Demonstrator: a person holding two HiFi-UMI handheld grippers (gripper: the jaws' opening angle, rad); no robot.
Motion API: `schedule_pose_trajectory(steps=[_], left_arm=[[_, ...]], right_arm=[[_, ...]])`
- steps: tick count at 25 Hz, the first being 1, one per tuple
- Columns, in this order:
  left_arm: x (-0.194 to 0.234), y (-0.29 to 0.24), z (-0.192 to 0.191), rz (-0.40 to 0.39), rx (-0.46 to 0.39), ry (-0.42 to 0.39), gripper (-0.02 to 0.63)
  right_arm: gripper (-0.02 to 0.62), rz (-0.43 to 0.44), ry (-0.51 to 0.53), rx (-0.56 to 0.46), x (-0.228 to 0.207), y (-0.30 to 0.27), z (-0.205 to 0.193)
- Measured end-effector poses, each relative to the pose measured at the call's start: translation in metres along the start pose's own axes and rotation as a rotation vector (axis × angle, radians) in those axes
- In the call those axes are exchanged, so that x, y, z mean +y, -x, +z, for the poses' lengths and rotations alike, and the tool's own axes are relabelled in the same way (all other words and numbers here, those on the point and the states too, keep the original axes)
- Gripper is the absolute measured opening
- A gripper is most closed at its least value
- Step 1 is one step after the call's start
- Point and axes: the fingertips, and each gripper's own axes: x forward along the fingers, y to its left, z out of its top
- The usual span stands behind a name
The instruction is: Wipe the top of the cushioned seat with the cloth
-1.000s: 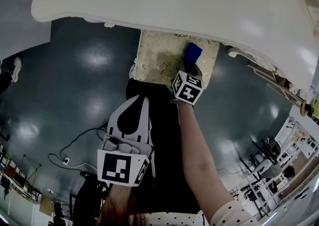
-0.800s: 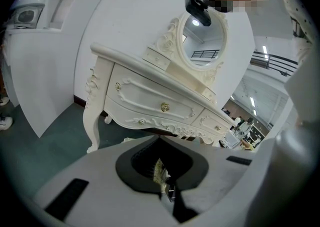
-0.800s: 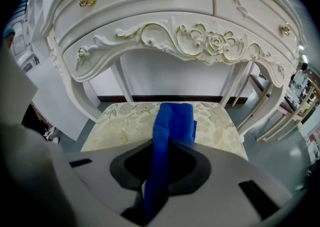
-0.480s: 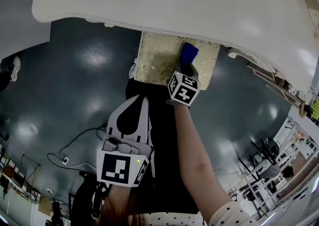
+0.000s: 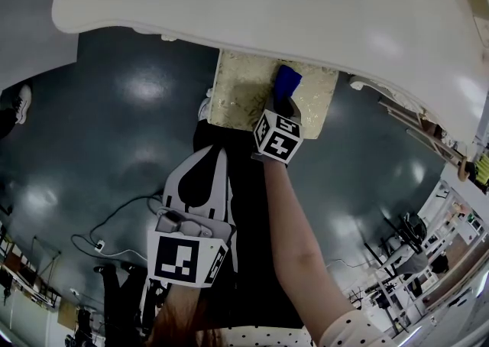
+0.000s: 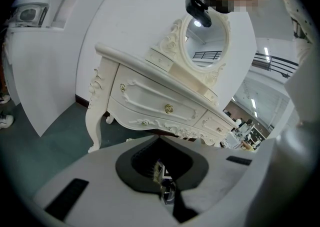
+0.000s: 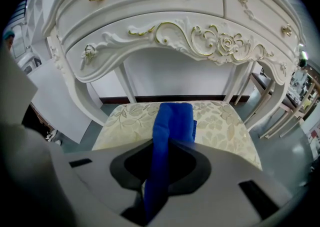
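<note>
Clamped jaws of my right gripper (image 7: 159, 181) pinched the folded blue cloth (image 7: 173, 121), whose free end lay ahead of the jaws on the pale leaf-patterned cushioned seat (image 7: 222, 128), beneath the ornate white dressing table (image 7: 165, 36). My left gripper (image 6: 165, 191) was closed on nothing, well apart from the seat. I judged the wipe under way. Only a narrow strip of cloth met the fabric, so strokes could leave the sides unwiped, and reaching farther could knock the jaws against the table's carved apron.
</note>
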Motion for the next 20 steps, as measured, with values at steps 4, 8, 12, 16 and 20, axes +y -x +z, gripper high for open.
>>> schedule_pose_trajectory(steps=[4, 8, 12, 16, 20], left_arm=[[0.002, 0.001, 0.001, 0.002, -0.003, 0.001, -0.002], [0.004, 0.002, 0.002, 0.004, -0.007, 0.005, -0.002], [0.007, 0.003, 0.003, 0.007, -0.009, 0.009, -0.002], [0.012, 0.004, 0.001, 0.014, -0.012, 0.017, -0.002], [0.013, 0.006, 0.003, 0.015, -0.019, 0.023, -0.003]], right_arm=[[0.063, 0.004, -0.004, 0.001, 0.006, 0.0, -0.001], [0.063, 0.011, -0.005, 0.0, 0.011, -0.001, -0.001], [0.063, 0.014, -0.009, -0.001, 0.017, -0.001, 0.0], [0.063, 0.021, -0.011, -0.002, 0.024, -0.003, -0.002], [0.063, 0.032, -0.01, -0.004, 0.033, -0.003, -0.001]])
